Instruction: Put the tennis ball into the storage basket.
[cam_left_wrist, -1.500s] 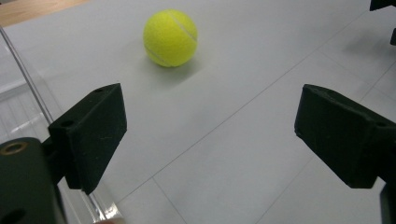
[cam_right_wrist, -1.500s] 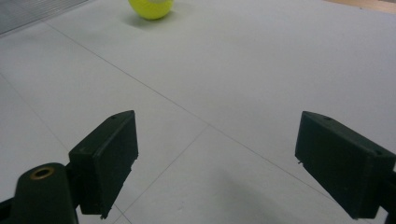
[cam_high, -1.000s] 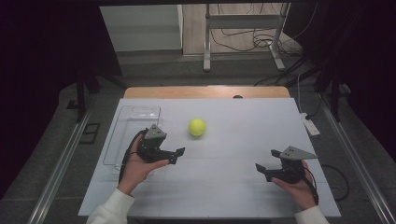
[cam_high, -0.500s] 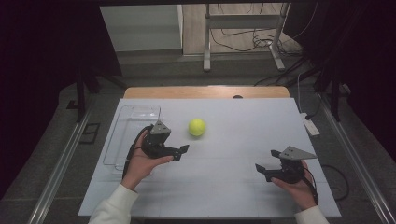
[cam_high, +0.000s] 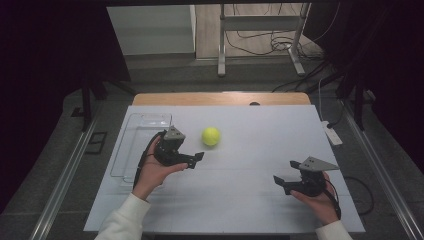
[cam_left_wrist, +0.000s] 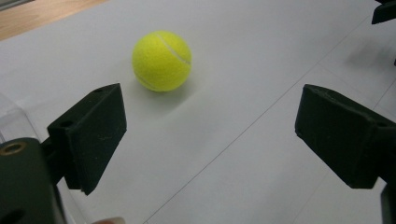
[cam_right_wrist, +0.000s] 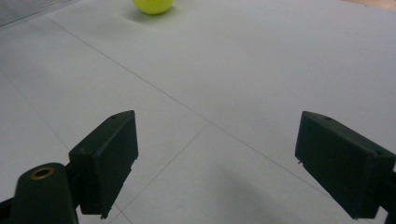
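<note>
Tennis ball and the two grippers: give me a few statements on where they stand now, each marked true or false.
1. The tennis ball lies on the white table. True.
2. The left gripper is shut on the ball. False: its jaws are open and the ball lies ahead of them, untouched.
3. The right gripper is open and holds nothing. True.
4. The ball sits inside the clear tray. False: it lies on the table beside the tray.

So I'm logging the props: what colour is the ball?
Yellow-green, with a pale curved seam; the ball shows best in the left gripper view.
</note>
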